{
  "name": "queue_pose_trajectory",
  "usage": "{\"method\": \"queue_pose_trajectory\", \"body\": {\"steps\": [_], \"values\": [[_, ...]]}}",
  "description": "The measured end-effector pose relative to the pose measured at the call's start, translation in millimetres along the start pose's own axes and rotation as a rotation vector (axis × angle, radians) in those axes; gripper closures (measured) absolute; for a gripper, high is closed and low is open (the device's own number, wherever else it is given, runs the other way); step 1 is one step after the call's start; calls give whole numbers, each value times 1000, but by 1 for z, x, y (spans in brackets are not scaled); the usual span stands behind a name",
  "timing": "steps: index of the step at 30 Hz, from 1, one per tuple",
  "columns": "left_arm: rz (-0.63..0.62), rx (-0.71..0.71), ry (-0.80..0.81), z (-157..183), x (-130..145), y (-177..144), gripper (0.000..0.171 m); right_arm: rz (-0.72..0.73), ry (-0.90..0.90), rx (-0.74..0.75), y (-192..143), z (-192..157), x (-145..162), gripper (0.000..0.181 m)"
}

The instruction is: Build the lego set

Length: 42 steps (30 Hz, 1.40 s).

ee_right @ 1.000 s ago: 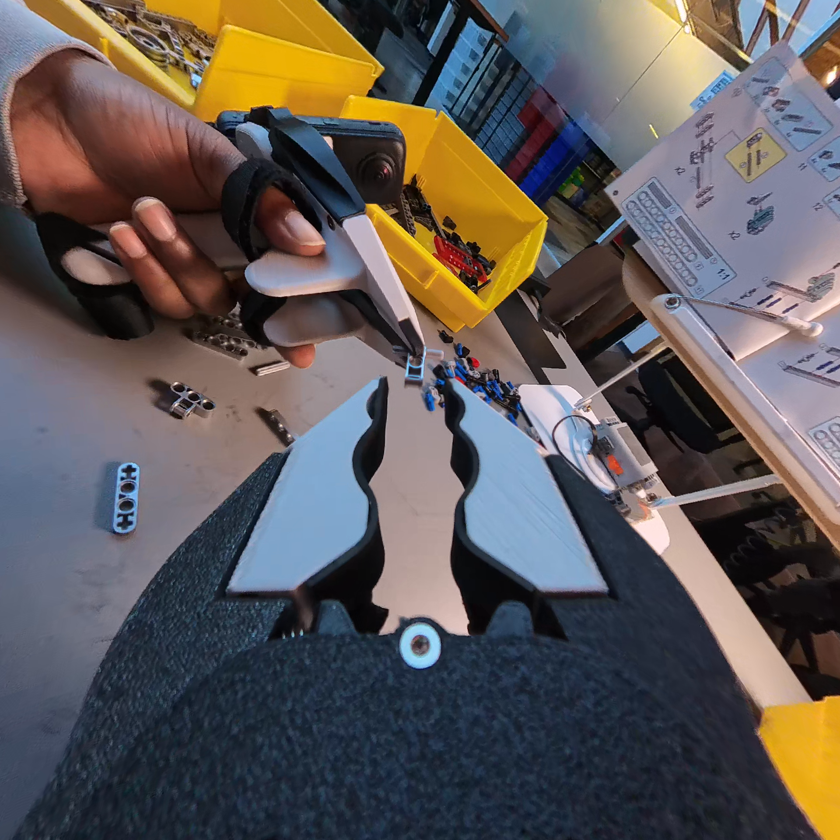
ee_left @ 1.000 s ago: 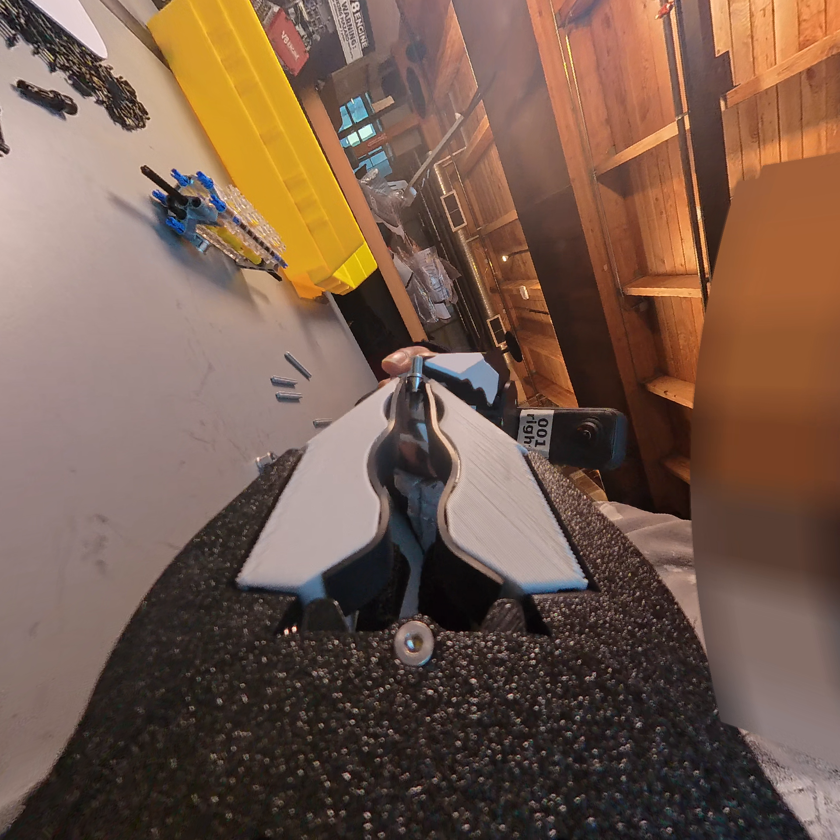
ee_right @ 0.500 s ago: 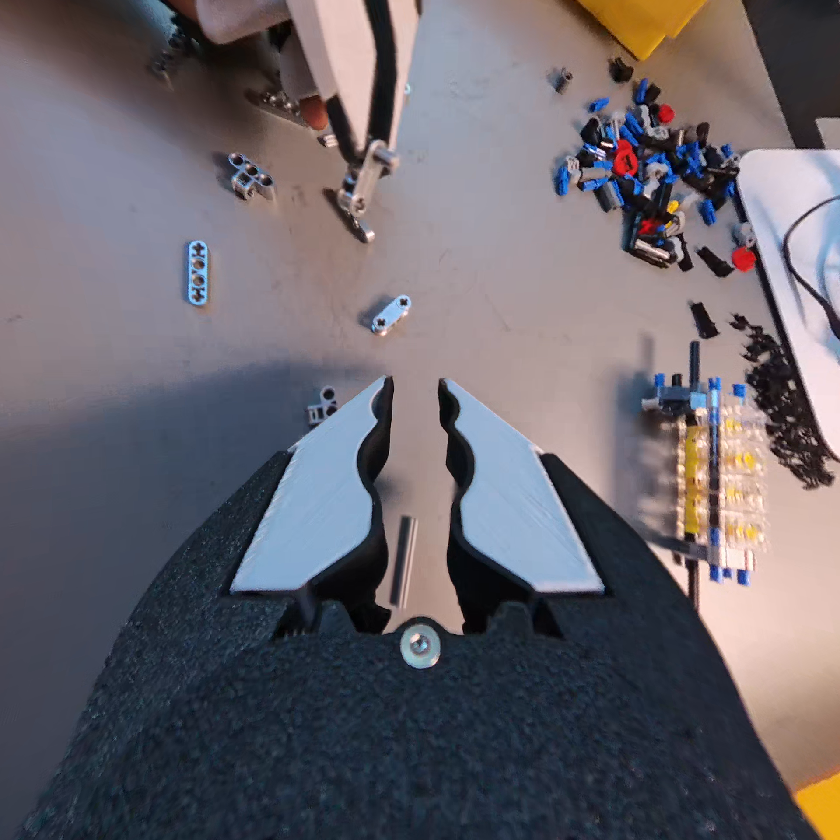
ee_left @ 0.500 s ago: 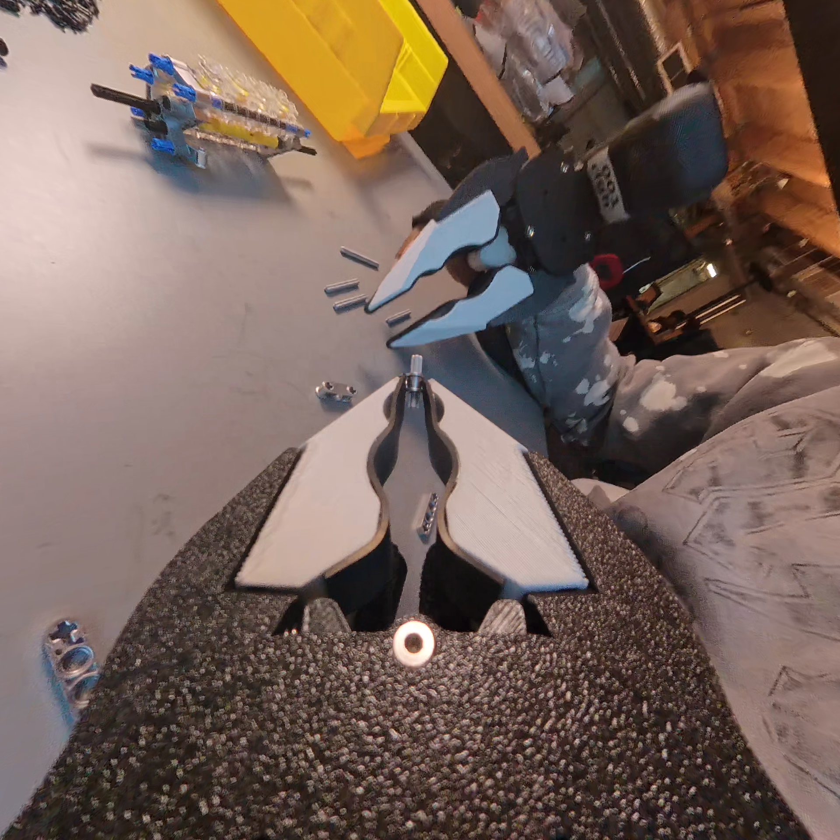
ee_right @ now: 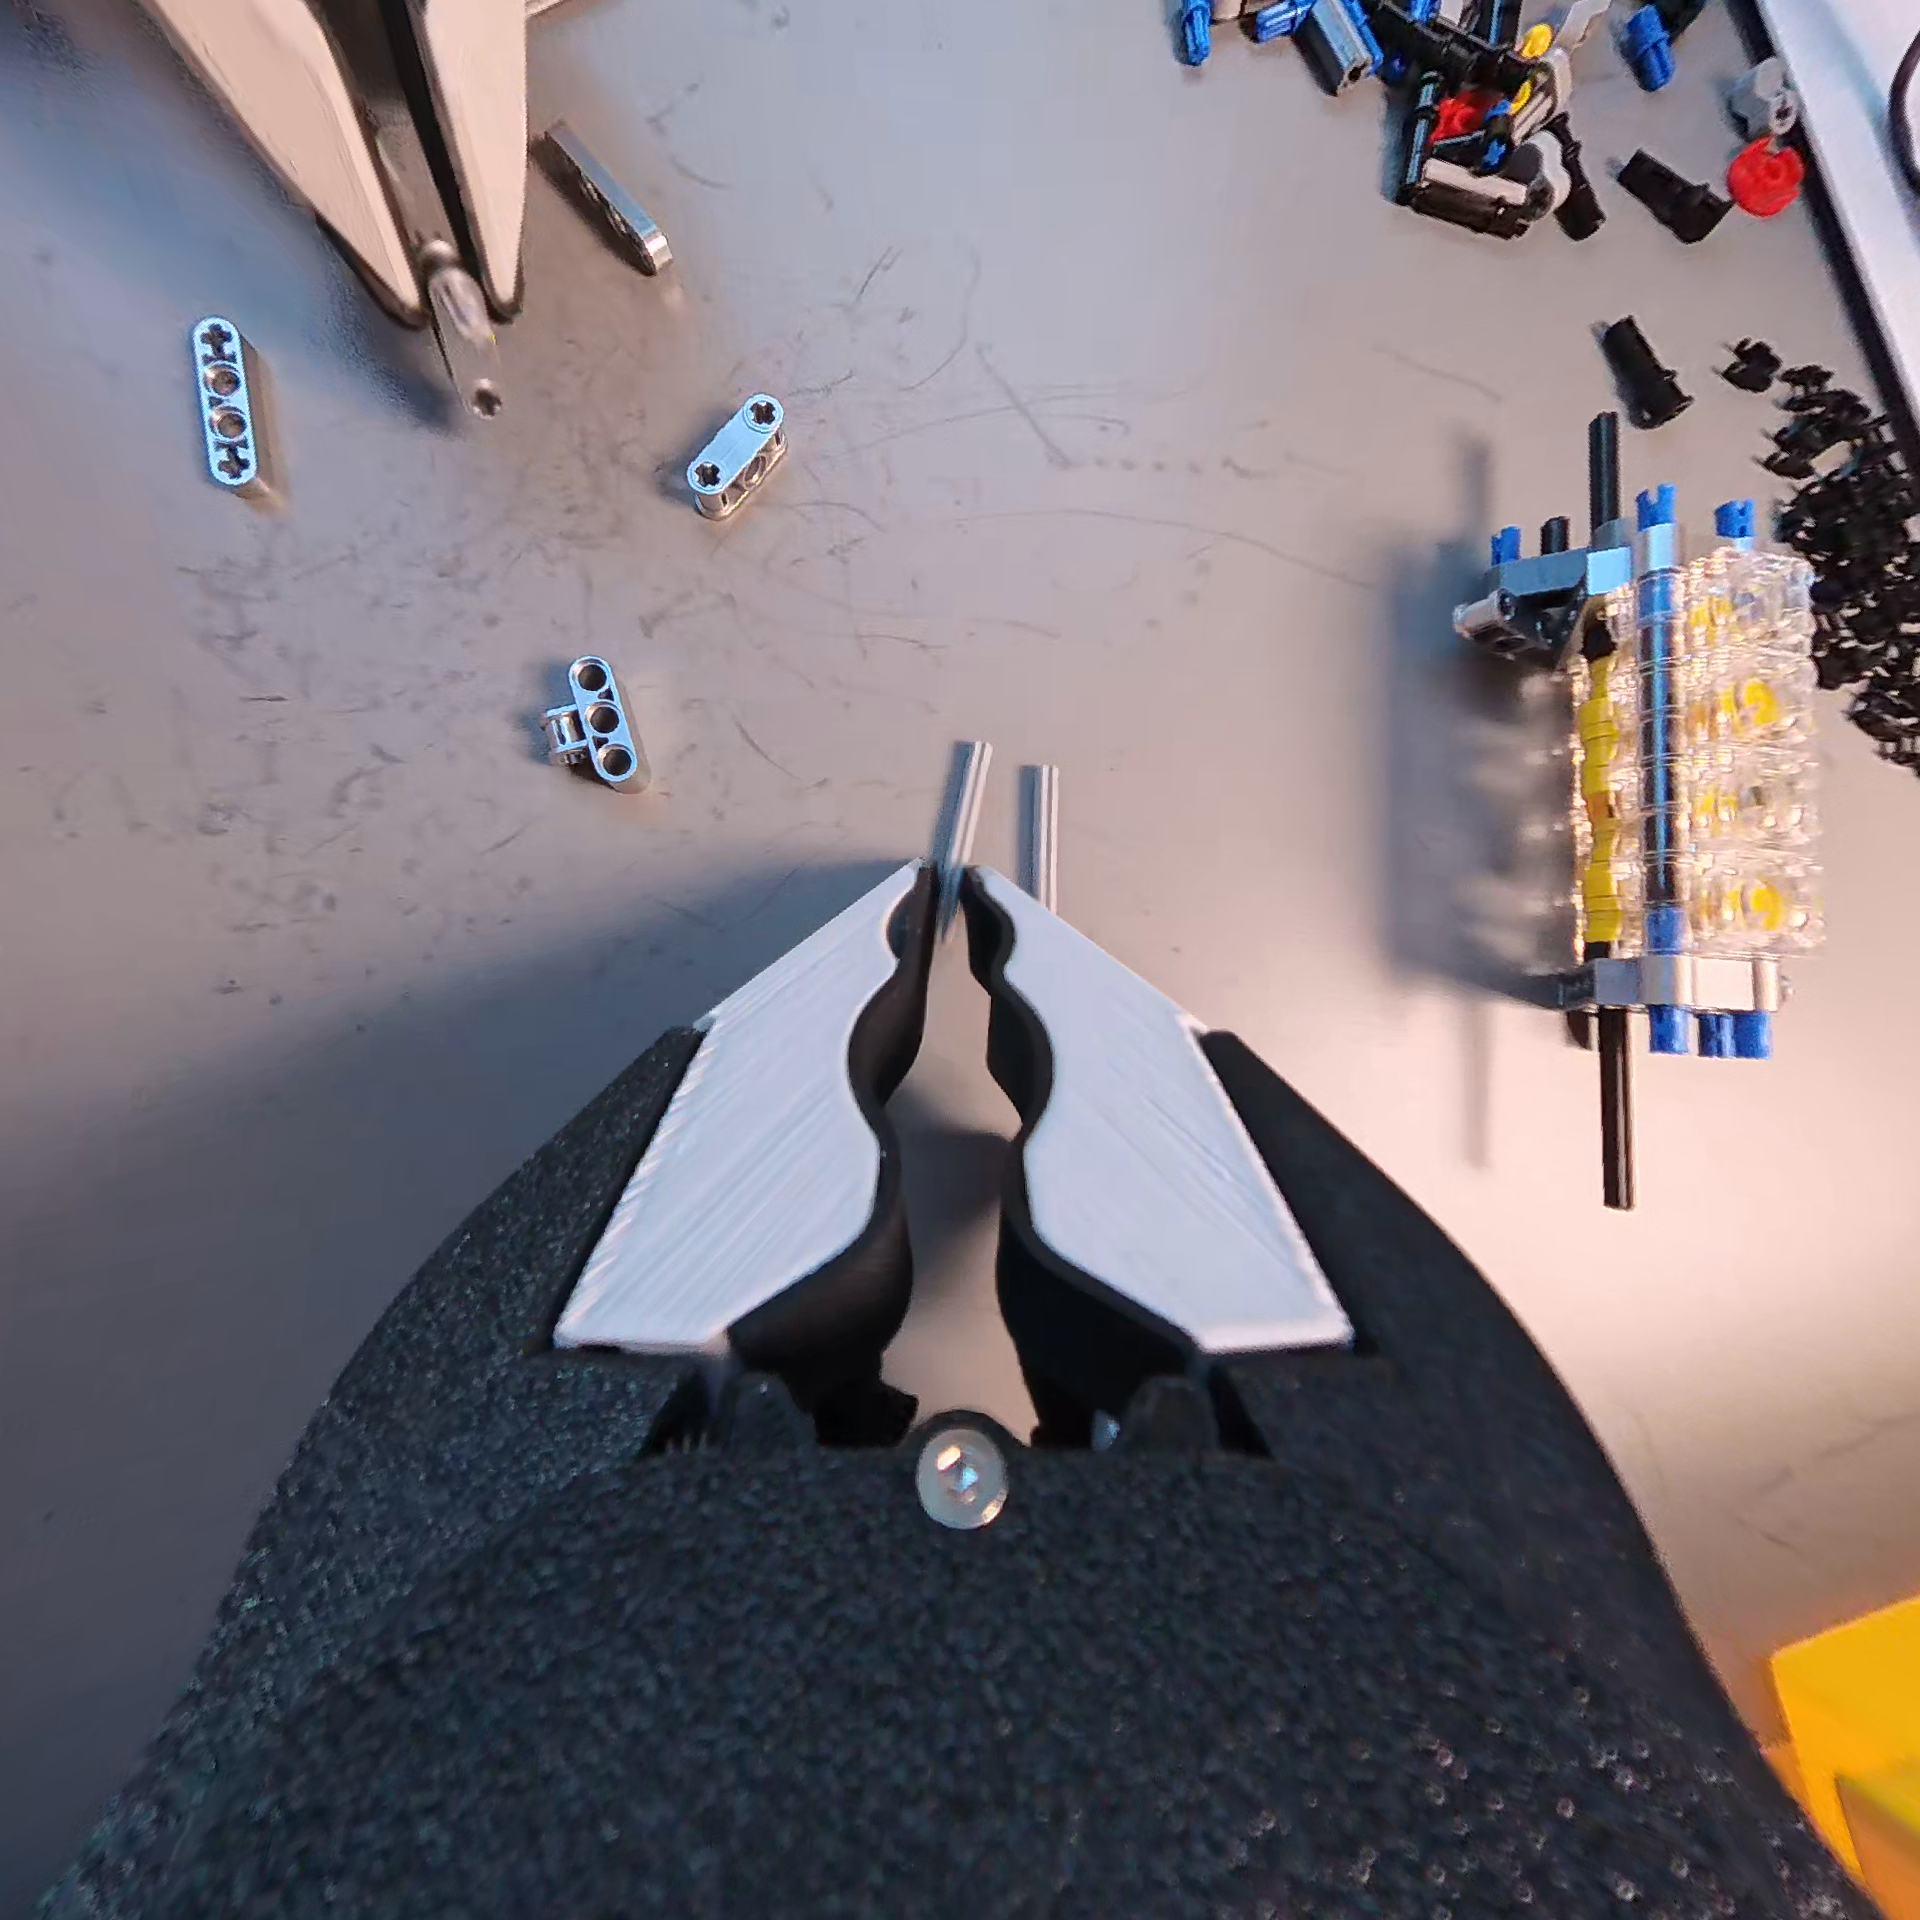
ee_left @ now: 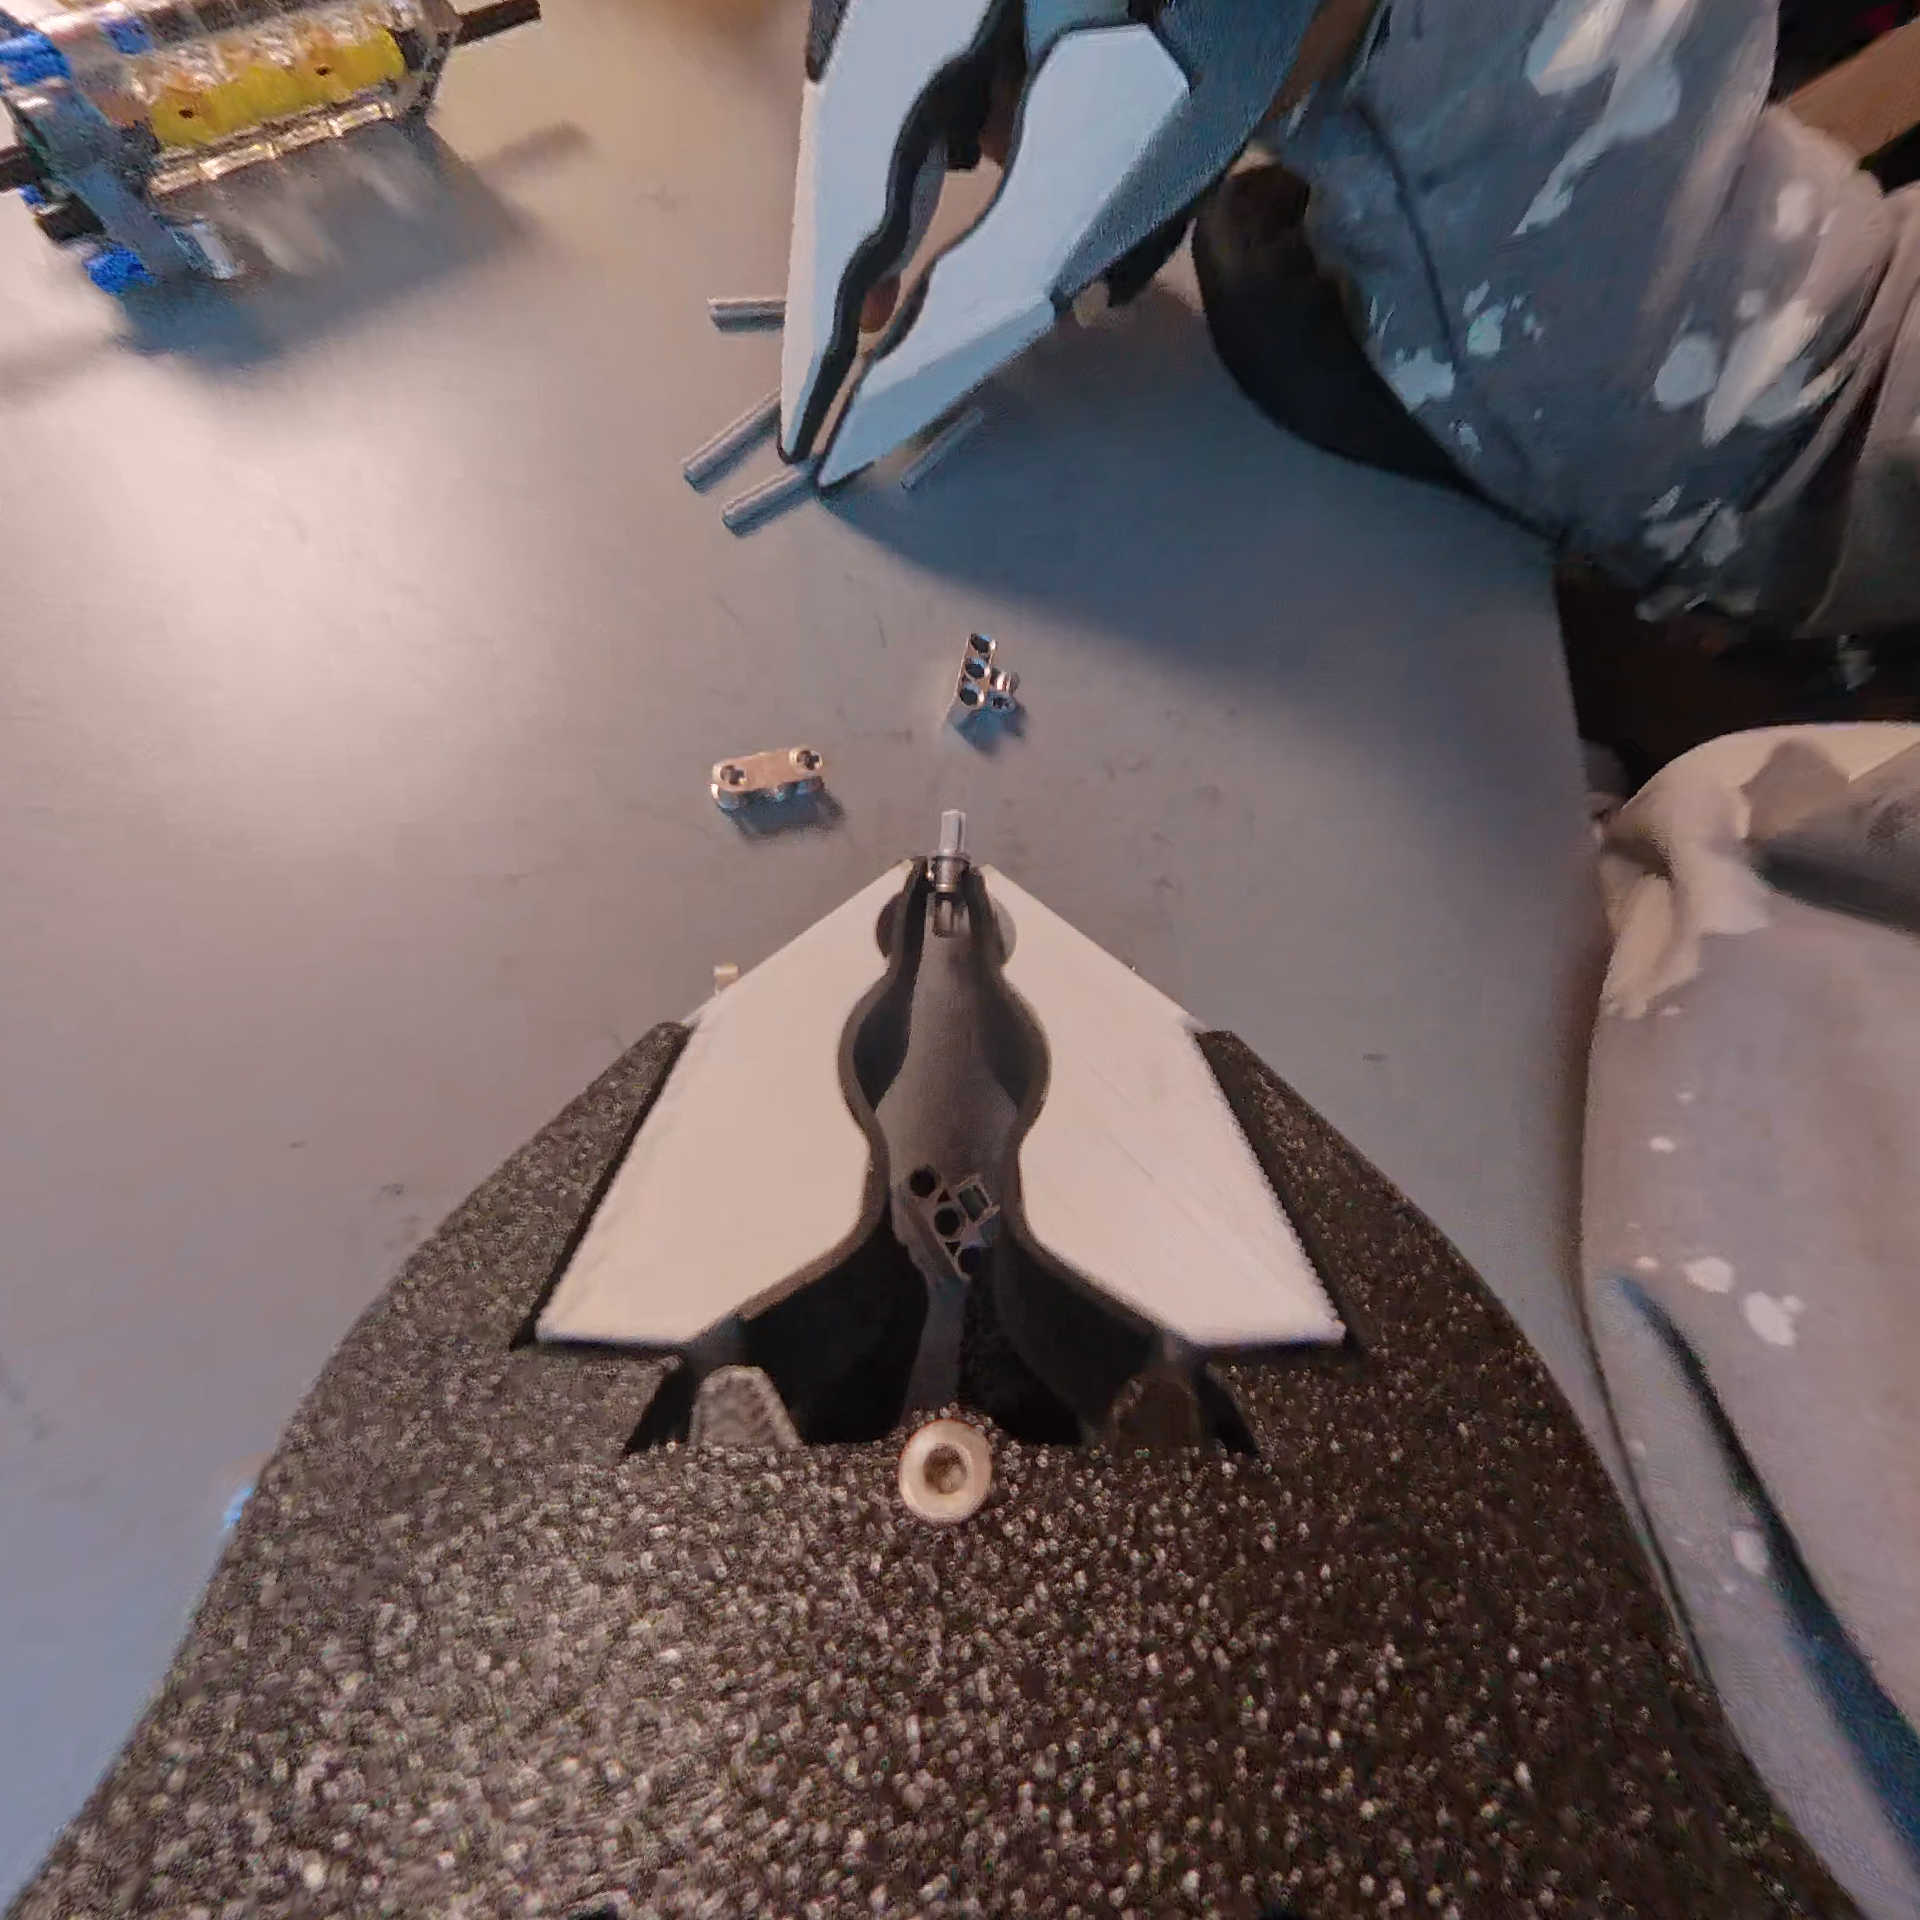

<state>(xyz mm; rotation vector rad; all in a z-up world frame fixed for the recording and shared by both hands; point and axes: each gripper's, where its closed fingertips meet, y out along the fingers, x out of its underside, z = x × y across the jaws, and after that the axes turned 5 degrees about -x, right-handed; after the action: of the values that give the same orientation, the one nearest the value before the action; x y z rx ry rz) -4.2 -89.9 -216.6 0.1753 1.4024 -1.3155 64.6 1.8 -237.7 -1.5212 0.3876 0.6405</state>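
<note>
My left gripper [ee_left: 948, 868] is shut on a small grey connector piece [ee_left: 948, 836] that sticks out past the tips, held just above the grey table. It also shows in the right wrist view [ee_right: 457, 296], top left. My right gripper [ee_right: 945, 878] is shut on a thin grey axle [ee_right: 961, 805] at the table surface. A second grey axle [ee_right: 1039, 831] lies just to its right. In the left wrist view the right gripper [ee_left: 816, 452] points tips-down among several grey axles [ee_left: 764, 499].
Loose grey beams lie between the grippers [ee_right: 736, 459] [ee_right: 603, 722] [ee_right: 231, 400]. A clear, yellow and blue assembly [ee_right: 1704, 790] on a black axle lies to the right. A pile of small parts [ee_right: 1486, 114] sits far right, with a yellow bin [ee_right: 1849, 1725] at the near right. One gripper's finger ends stand about 12 centimeters off the other's.
Both grippers have come down toward the table. My right gripper was open and has closed on the grey axle. My left gripper still holds its grey piece.
</note>
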Motion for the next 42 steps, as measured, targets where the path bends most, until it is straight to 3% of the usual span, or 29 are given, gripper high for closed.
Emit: {"method": "queue_pose_trajectory", "body": {"steps": [8,13,17,22,26,31,42], "values": [[-128,-53,238,-2,24,3,166,39,-48,-8,1,-7,-11,179],[-135,-47,248,0,25,2,161,127,-105,-47,2,-22,-33,179],[-79,-20,193,-1,14,-7,152,181,-136,-74,1,-32,-45,179],[94,-5,106,-4,-15,-21,151,317,-191,-132,-5,-52,-73,179],[150,20,138,6,-24,-20,152,370,-245,-166,-2,-70,-88,179],[160,36,166,13,-25,-19,165,391,-265,-184,0,-79,-94,179],[191,76,141,19,-29,-19,166,389,-261,-182,1,-80,-95,179]]}}
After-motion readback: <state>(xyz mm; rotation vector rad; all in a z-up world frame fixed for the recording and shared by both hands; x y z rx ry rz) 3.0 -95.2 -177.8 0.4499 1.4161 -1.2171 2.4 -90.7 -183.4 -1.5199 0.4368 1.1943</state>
